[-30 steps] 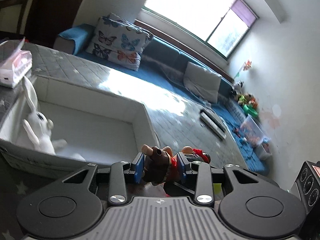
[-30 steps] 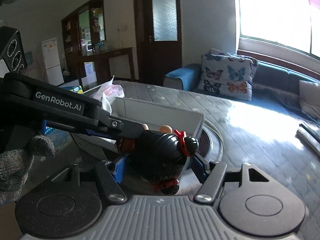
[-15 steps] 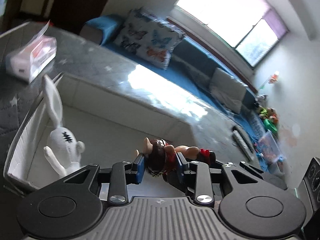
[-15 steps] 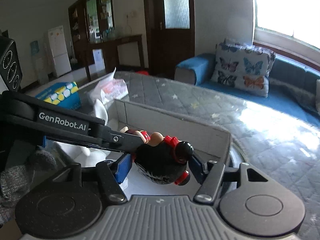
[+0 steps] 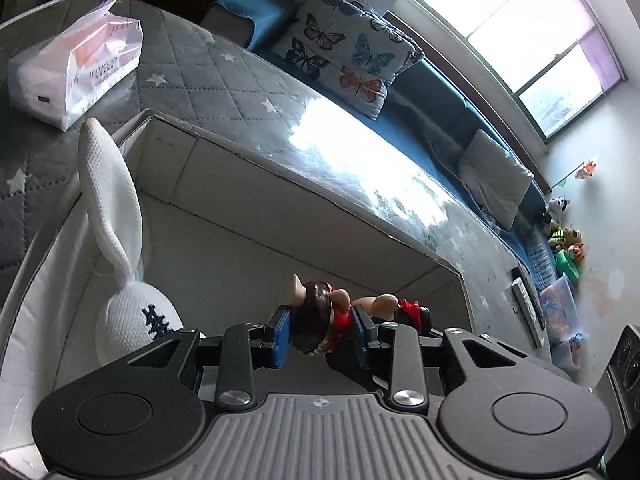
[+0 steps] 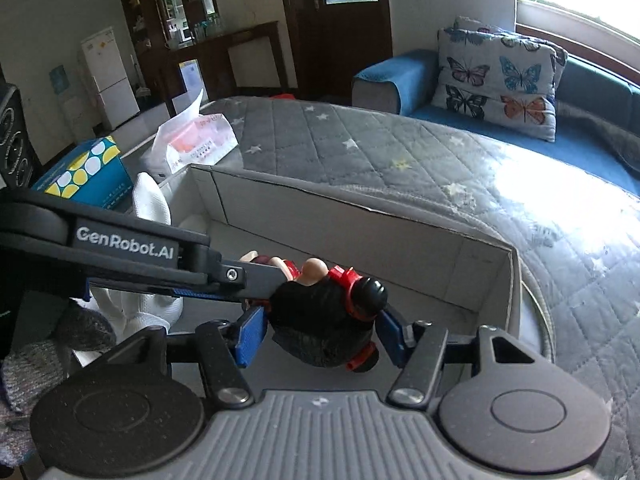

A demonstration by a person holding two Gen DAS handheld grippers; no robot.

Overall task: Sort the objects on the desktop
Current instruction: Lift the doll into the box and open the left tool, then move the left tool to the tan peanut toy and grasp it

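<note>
A small doll with brown hair, black body and red bands (image 5: 320,320) is held over the open white box (image 5: 280,184). My left gripper (image 5: 320,330) is shut on its head end. My right gripper (image 6: 320,330) is shut on its black body (image 6: 320,320). The left gripper's arm (image 6: 132,248) crosses the right wrist view from the left. A white knitted rabbit (image 5: 128,280) lies in the box's left part, its ear leaning up the wall; it also shows in the right wrist view (image 6: 150,204).
A tissue pack (image 5: 76,68) lies on the grey quilted top beyond the box, also seen in the right wrist view (image 6: 196,144). A blue dotted box (image 6: 88,172) stands beside it. A sofa with a butterfly pillow (image 6: 496,80) lies behind.
Both grippers have carried the doll forward and down, from in front of the box's near wall to over its inside. The rabbit and tissue pack now look closer.
</note>
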